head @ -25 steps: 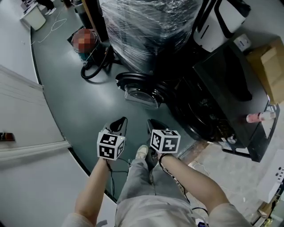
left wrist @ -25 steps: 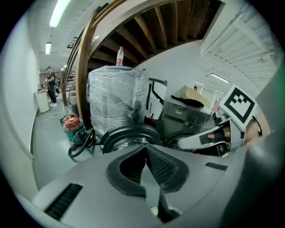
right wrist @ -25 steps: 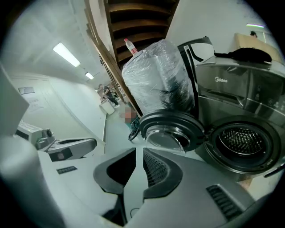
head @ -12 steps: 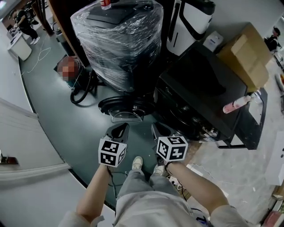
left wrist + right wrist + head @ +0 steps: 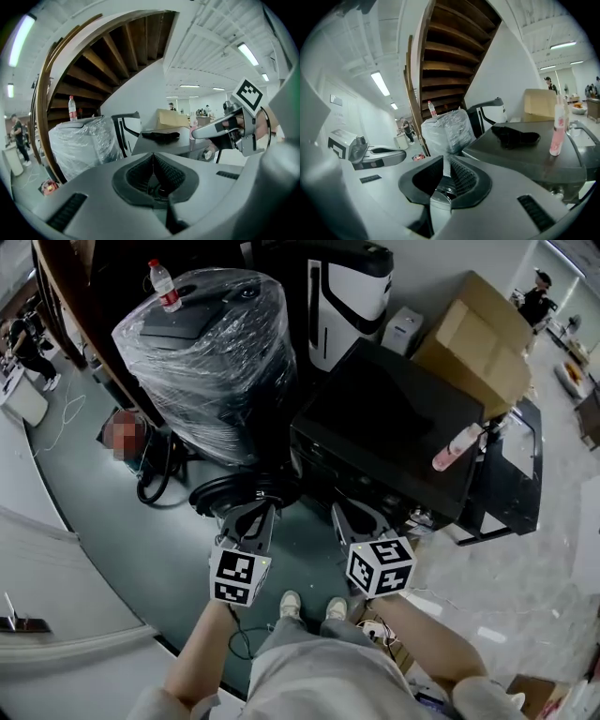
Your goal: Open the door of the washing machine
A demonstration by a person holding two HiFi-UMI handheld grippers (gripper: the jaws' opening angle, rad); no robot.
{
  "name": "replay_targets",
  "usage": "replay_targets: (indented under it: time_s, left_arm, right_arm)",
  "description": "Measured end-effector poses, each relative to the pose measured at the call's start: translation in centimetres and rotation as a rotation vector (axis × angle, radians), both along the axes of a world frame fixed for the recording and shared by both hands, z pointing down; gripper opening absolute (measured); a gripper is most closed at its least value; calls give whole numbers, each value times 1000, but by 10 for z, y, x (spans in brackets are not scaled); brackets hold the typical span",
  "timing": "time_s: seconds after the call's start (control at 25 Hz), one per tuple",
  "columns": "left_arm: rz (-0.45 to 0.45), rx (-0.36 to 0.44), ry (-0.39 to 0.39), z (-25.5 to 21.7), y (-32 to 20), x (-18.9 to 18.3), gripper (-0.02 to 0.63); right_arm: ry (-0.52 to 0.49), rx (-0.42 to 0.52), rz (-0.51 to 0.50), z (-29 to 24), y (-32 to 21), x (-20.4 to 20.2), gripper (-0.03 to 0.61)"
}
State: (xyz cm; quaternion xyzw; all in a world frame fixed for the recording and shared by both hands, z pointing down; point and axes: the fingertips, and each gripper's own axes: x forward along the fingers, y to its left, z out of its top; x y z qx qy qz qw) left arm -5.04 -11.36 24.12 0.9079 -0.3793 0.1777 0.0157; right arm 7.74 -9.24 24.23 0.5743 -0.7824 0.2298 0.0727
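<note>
Left gripper (image 5: 153, 158): jaws closed pad to pad, ribbed black rubber faces meeting in one seam, nothing between. Right gripper (image 5: 442, 165): jaws barely parted, thin slit of daylight, nothing in it.

Just ahead of and below the left jaws: round door (image 5: 214, 495) of the washing machine (image 5: 394, 418), a dark glossy ring with a glass bowl. Appears swung out from the machine's front; opening itself too dark to read. Neither set of jaws touching it.

Ahead of the right jaws: machine's flat matte black top, carrying a limp dark cloth (image 5: 515, 135) and a slim pink bottle (image 5: 457, 448). Beyond the left jaws: rounded bulk in crinkled clear wrap (image 5: 206, 362), water bottle (image 5: 164, 285) on top. Further right: cardboard box (image 5: 478, 329).

Judgement: door looks open, task near done. For more swing, push on the ring's free edge with closed jaws, following the hinge arc. Stay off the glass. Keep clear of the black hose (image 5: 155, 488) on the floor.
</note>
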Motion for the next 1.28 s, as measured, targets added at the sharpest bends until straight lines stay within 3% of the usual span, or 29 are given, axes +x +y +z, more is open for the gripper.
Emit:
replay_targets:
  time_s: [0.36, 0.64, 1.08, 1.28]
  left_arm:
    - [140, 242, 122, -83, 20, 66, 21]
    - [103, 373, 276, -153, 40, 97, 21]
    - [138, 461, 255, -180, 68, 134, 21]
    - [172, 451, 258, -180, 75, 147, 21]
  right_arm:
    - [159, 222, 66, -78, 38, 64, 63]
    - [238, 365, 156, -135, 71, 111, 55]
    - [303, 462, 235, -180, 114, 160, 37]
    - [332, 469, 239, -182, 121, 171, 29]
